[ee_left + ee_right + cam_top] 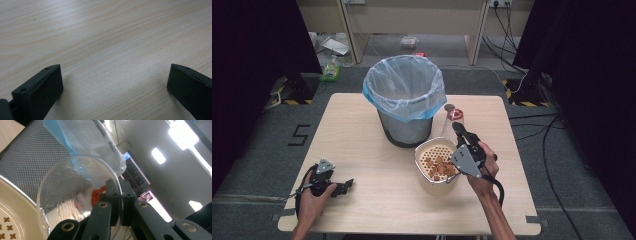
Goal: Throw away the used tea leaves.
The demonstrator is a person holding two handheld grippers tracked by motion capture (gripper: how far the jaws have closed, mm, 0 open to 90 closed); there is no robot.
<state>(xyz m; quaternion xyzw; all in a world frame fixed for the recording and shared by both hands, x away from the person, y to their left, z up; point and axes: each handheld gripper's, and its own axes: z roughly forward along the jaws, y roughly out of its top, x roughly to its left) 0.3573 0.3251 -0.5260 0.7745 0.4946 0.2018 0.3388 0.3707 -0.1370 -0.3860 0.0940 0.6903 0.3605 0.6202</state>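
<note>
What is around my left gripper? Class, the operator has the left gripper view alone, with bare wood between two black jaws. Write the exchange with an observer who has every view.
Observer: Your left gripper rests open near the table's front left corner.
Operator: What is the other hand doing?
Observer: The right gripper pinches the rim of a clear plastic cup, tilted on its side.
Operator: Anything in the cup?
Observer: Something red sits at its bottom.
Operator: What is nearby?
Observer: A cream strainer bowl holding brown pieces, in front of a mesh bin with a blue liner.

One bin [405, 100] – one strainer bowl [434, 167] – one cup [75, 195]
</note>
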